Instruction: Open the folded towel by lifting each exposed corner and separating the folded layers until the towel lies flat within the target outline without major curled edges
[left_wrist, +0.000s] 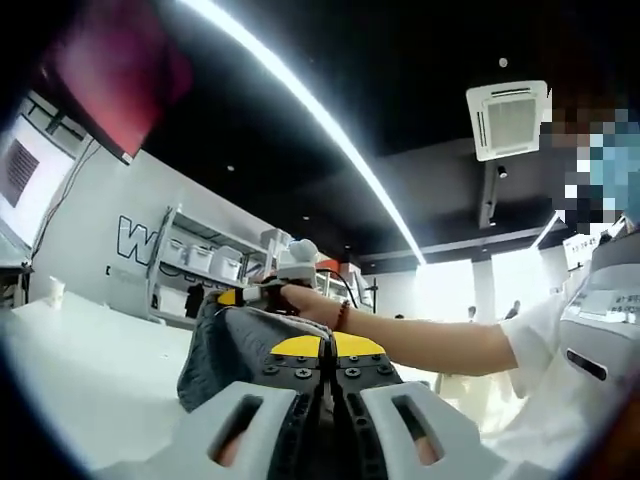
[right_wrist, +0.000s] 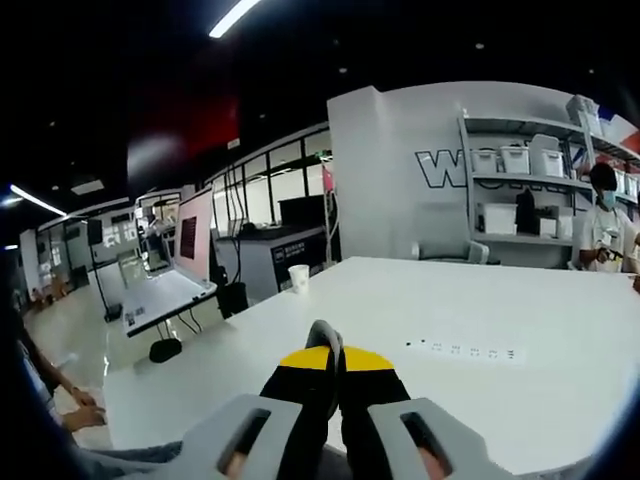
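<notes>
A dark grey towel hangs bunched above the white table, stretched between both grippers. My left gripper has its yellow-tipped jaws pressed together on the towel's near edge. At the far end a hand holds the right gripper on the towel's upper corner. In the right gripper view, my right gripper is shut with a thin grey fold of the towel pinched between its jaws and sticking up past the tips. The rest of the towel is hidden below that view.
The white table carries a paper cup near its far edge and a row of small dark marks. Shelves with white bins stand behind. A person stands at the right. A desk with a monitor is at the left.
</notes>
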